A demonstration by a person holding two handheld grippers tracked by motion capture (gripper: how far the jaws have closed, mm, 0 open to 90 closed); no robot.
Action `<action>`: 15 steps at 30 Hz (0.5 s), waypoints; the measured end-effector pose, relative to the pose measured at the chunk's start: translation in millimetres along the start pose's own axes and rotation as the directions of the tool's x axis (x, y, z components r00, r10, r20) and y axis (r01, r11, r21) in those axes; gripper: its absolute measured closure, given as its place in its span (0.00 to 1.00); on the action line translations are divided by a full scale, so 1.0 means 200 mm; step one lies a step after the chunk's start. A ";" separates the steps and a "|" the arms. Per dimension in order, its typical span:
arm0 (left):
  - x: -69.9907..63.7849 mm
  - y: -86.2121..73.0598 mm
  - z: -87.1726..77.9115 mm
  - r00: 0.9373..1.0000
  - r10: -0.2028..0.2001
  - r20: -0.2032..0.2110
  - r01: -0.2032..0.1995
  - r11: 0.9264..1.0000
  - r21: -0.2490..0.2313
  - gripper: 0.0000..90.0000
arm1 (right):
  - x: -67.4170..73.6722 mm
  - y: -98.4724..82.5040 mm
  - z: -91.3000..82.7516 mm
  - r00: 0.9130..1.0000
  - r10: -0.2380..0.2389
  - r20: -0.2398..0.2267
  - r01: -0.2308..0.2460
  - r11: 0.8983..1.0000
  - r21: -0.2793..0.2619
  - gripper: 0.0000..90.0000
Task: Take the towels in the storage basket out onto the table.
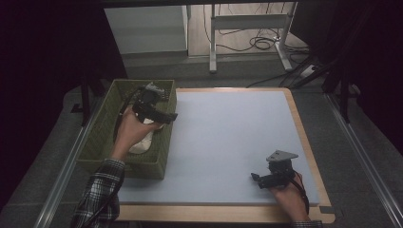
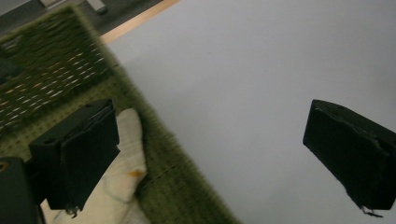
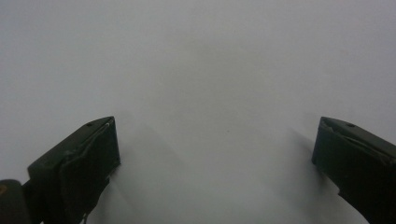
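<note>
Over the right rim of the green basket (image 1: 102,137) hangs the left gripper (image 1: 159,115), held in the left hand (image 1: 129,129) with its jaws spread wide and nothing between them. Seen along the left gripper (image 2: 210,149) itself, one jaw stands above the basket (image 2: 56,70), and the other stands out over the pale mat (image 2: 261,60), so the woven rim passes between the two. Just beside and partly under the jaw on the basket side lies a cream cloth (image 2: 122,175) with a small orange mark on it; whether the jaw touches it cannot be told. From above, the cloth (image 1: 142,140) rests in the basket below the left gripper, partly behind the hand.

Well apart from it, near the front right corner of the mat (image 1: 223,142), the right gripper (image 1: 259,179) is held low by the right hand (image 1: 287,194), a grey three-cornered plate on top. Its jaws point toward the left gripper's side. Along the right gripper (image 3: 215,158) the jaws are likewise spread wide, empty, with bare mat (image 3: 201,70) ahead of and between them and soft shadows just inside each jaw.

A plaid sleeve (image 1: 100,194) covers the left forearm. Beyond the basket and mat, cables (image 1: 256,42) lie on the floor by a white frame (image 1: 247,28).
</note>
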State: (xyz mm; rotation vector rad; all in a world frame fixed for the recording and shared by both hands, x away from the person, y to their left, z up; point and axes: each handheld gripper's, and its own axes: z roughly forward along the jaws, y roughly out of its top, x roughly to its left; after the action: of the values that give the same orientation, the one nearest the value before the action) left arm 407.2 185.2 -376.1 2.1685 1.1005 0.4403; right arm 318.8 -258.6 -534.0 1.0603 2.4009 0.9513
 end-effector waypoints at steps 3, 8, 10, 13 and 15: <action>0.07 -0.02 -0.02 0.999 -0.024 -0.023 0.024 1.000 0.003 0.04 | 0.00 0.00 0.00 1.000 0.000 0.000 0.000 1.000 0.000 0.01; 0.20 -0.09 -0.06 0.996 -0.064 -0.066 0.064 0.998 0.003 0.04 | 0.00 0.00 0.00 1.000 -0.001 0.000 0.001 1.000 0.000 0.01; 0.24 -0.12 -0.05 0.994 -0.079 -0.079 0.080 0.997 0.008 0.05 | 0.00 0.00 0.00 1.000 -0.001 0.000 0.001 1.000 0.000 0.01; 0.31 -0.18 -0.03 0.991 -0.096 -0.094 0.099 0.995 0.031 0.04 | 0.00 0.00 0.00 1.000 -0.001 0.000 0.001 1.000 0.000 0.01; 0.34 -0.22 0.00 0.990 -0.106 -0.096 0.111 0.992 0.052 0.04 | 0.00 0.00 0.00 1.000 -0.001 0.001 0.001 1.000 0.001 0.01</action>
State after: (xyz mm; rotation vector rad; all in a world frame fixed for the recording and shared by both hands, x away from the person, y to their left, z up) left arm 422.7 259.3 -405.7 2.1433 1.2900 0.4700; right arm 318.9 -258.6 -534.1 1.0595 2.4010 0.9498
